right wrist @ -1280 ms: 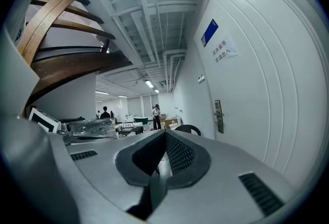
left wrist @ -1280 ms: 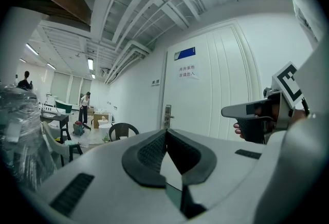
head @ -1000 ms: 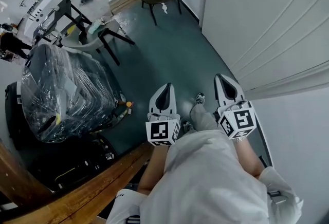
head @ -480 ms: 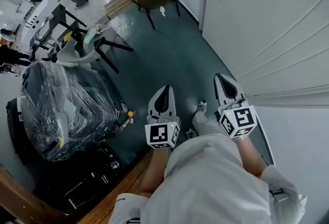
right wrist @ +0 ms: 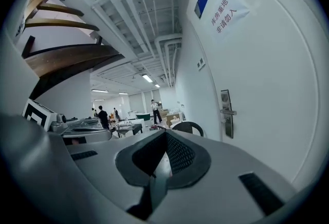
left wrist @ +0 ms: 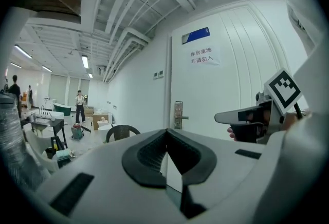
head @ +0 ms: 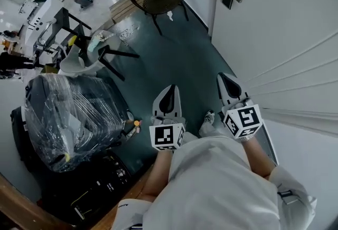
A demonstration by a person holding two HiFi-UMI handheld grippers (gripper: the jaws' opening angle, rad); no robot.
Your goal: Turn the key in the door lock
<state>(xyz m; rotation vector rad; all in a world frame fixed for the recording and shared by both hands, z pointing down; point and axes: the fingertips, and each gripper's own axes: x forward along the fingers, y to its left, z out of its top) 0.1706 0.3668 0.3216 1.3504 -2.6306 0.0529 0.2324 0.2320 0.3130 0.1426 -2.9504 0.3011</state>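
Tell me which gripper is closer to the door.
The right gripper, held alongside the white door. The left gripper sits further out over the dark green floor. Both are shut and empty.

The person wore a loose white top (head: 216,181) and a light sneaker (head: 209,116). The left gripper (head: 170,88) and right gripper (head: 221,76) were white tapered shells with black ribbed fingers (left wrist: 149,153), each carrying white marker cubes (head: 167,136) printed with black squares.
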